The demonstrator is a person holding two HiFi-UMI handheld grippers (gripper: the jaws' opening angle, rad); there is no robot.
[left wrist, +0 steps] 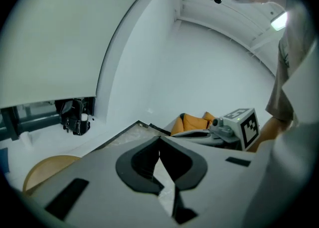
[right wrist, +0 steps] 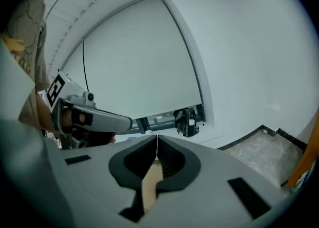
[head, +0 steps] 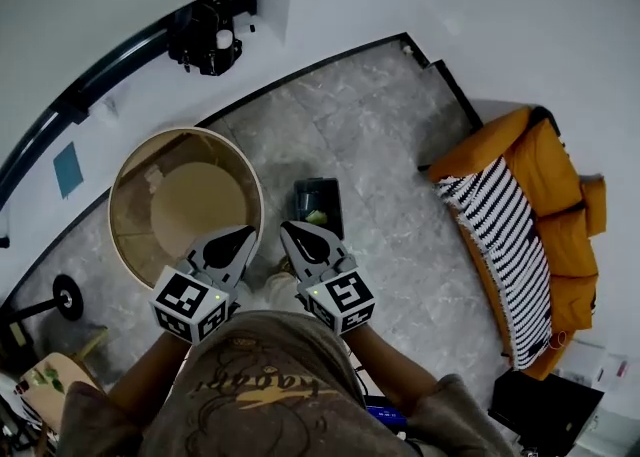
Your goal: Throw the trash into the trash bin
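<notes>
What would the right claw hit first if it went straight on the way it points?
Likely the window frame beside the black device; nothing nearer shows beyond the right claw, though depth is unclear.

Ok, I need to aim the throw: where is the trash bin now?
In the head view, the trash bin stands on the floor just beyond the right hand-held gripper, right of the round wooden table.

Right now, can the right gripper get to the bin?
Probably yes. The bin stands open on the floor just ahead of the right gripper, with nothing between them; the gripper would only need lowering.
</notes>
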